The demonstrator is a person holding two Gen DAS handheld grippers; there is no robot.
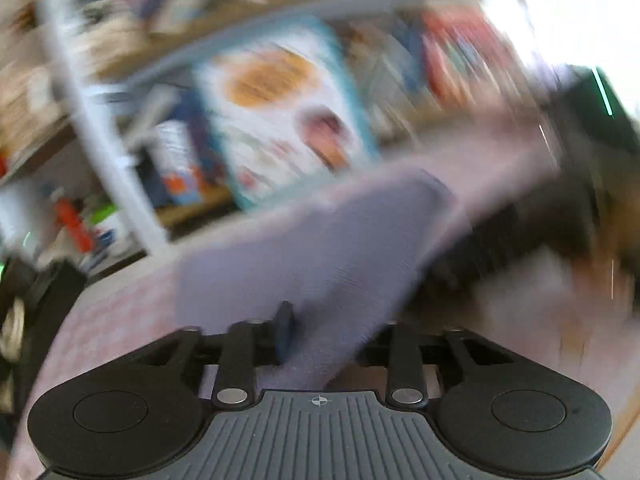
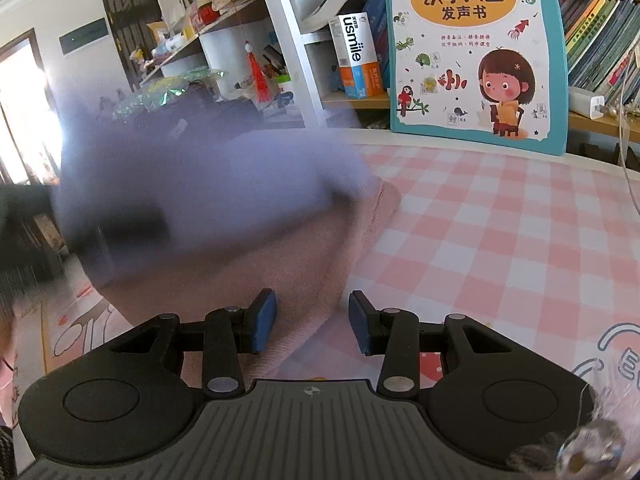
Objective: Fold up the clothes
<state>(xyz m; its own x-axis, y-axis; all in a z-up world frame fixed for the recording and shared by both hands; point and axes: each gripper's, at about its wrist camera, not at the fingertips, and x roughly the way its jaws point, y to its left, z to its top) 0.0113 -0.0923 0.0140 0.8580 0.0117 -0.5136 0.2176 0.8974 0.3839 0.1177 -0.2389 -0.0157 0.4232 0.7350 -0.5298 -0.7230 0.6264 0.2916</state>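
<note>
A lilac-purple garment (image 1: 320,256) hangs from my left gripper (image 1: 316,332), which is shut on it; the left wrist view is heavily blurred by motion. In the right wrist view the same purple garment (image 2: 192,192) is a blurred mass in the air at left, above a folded pink knit garment (image 2: 256,276) lying on the pink-checked table cover (image 2: 500,232). My right gripper (image 2: 312,326) is open and empty, its blue pads (image 2: 264,320) on either side of the pink garment's near corner.
A large children's book (image 2: 476,48) leans upright at the table's back edge, also blurred in the left wrist view (image 1: 280,112). Shelves with books (image 2: 600,36) and a white box (image 2: 356,56) stand behind. The table edge runs at left above a patterned floor mat (image 2: 80,328).
</note>
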